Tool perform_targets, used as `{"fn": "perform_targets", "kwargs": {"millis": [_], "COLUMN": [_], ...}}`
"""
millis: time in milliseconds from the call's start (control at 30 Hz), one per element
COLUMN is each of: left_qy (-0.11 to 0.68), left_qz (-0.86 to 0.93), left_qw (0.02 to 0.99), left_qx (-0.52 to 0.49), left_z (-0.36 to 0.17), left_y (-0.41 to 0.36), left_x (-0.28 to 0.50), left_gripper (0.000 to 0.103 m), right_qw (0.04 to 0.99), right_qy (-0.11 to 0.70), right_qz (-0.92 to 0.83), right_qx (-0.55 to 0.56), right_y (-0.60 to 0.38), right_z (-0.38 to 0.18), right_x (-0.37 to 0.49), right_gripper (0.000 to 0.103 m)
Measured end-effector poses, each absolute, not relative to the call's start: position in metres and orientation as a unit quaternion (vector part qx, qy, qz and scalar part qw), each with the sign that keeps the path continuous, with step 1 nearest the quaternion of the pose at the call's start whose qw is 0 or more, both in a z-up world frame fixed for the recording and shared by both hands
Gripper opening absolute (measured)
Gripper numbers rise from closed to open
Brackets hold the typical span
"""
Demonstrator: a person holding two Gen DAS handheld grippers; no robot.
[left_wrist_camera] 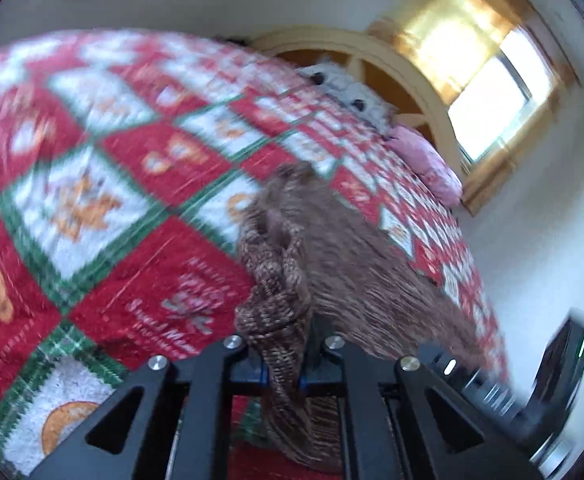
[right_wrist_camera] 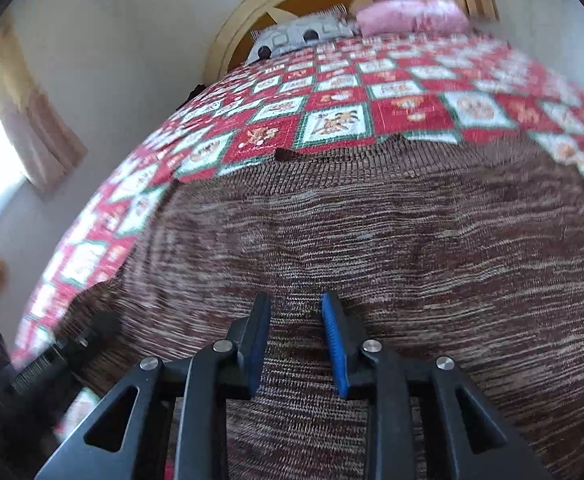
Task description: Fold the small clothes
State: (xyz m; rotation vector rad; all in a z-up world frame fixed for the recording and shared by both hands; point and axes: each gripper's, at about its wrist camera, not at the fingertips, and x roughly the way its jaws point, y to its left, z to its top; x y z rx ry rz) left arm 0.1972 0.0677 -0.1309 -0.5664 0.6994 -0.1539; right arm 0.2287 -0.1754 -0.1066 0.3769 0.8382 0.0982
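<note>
Sweater (right_wrist_camera: pixel 372 232) spread on quilted bed (right_wrist_camera: pixel 332 92); left tongs (left_wrist_camera: pixel 283 360) clamped on its bunched edge, right tongs (right_wrist_camera: pixel 296 320) parted above the knit, gripping nothing.

Left gripper (left_wrist_camera: pixel 283 364): black angular linkage arms with triangular cut-outs — four round silver pivot screws across the top, blue pad edges showing at the finger bases. Right gripper (right_wrist_camera: pixel 296 344): same black linkage, four silver screws, two flat black fingers (right_wrist_camera: pixel 257 336) faced with ribbed blue pads. Both frames matte, edges straight — surface markings not legible.
</note>
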Motion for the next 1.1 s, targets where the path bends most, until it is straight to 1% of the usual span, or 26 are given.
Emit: {"fn": "perform_targets", "kwargs": {"millis": [33, 67, 100, 167, 267, 400, 533, 700, 767, 867, 967, 1000, 1033, 1100], "left_qy": [0.333, 0.33, 0.326, 0.323, 0.32, 0.319, 0.312, 0.303, 0.297, 0.294, 0.295, 0.295, 0.296, 0.298], "left_qz": [-0.076, -0.077, -0.079, -0.079, -0.078, -0.071, -0.06, -0.065, -0.071, -0.075, -0.076, -0.076, -0.077, -0.077], "left_qw": [0.903, 0.908, 0.912, 0.916, 0.915, 0.913, 0.909, 0.907, 0.908, 0.909, 0.908, 0.907, 0.906, 0.903], "left_qx": [-0.259, -0.247, -0.237, -0.227, -0.234, -0.245, -0.27, -0.285, -0.286, -0.287, -0.289, -0.291, -0.294, -0.301], "left_z": [-0.128, -0.126, -0.125, -0.124, -0.126, -0.13, -0.133, -0.134, -0.133, -0.132, -0.132, -0.133, -0.133, -0.135], "left_y": [0.062, 0.056, 0.051, 0.048, 0.052, 0.056, 0.063, 0.066, 0.065, 0.064, 0.064, 0.065, 0.065, 0.068], "left_x": [0.195, 0.193, 0.191, 0.192, 0.193, 0.193, 0.188, 0.182, 0.18, 0.18, 0.181, 0.181, 0.181, 0.182], "left_gripper": [0.01, 0.01, 0.01, 0.01, 0.01, 0.01, 0.01, 0.01, 0.01, 0.01, 0.01, 0.01, 0.01, 0.01], "right_qw": [0.891, 0.888, 0.887, 0.885, 0.87, 0.852, 0.838, 0.824, 0.827, 0.832, 0.832, 0.835, 0.838, 0.844], "right_qy": [0.402, 0.4, 0.397, 0.394, 0.427, 0.478, 0.51, 0.538, 0.536, 0.522, 0.51, 0.501, 0.496, 0.493], "right_qz": [0.067, 0.084, 0.098, 0.127, 0.169, 0.193, 0.187, 0.176, 0.165, 0.157, 0.143, 0.139, 0.137, 0.118], "right_qx": [0.198, 0.209, 0.215, 0.212, 0.18, 0.096, 0.057, 0.0, -0.034, -0.101, -0.167, -0.18, -0.182, -0.172], "right_y": [-0.18, -0.182, -0.182, -0.174, -0.143, -0.076, -0.034, 0.009, 0.018, 0.035, 0.047, 0.047, 0.045, 0.031], "right_z": [-0.098, -0.09, -0.08, -0.063, -0.056, -0.066, -0.082, -0.11, -0.117, -0.123, -0.13, -0.131, -0.13, -0.125], "right_x": [0.234, 0.24, 0.247, 0.265, 0.301, 0.343, 0.37, 0.397, 0.398, 0.395, 0.387, 0.384, 0.383, 0.384], "right_gripper": [0.032, 0.042, 0.058, 0.077, 0.078, 0.078, 0.078, 0.077, 0.078, 0.084, 0.082, 0.074, 0.068, 0.038]}}
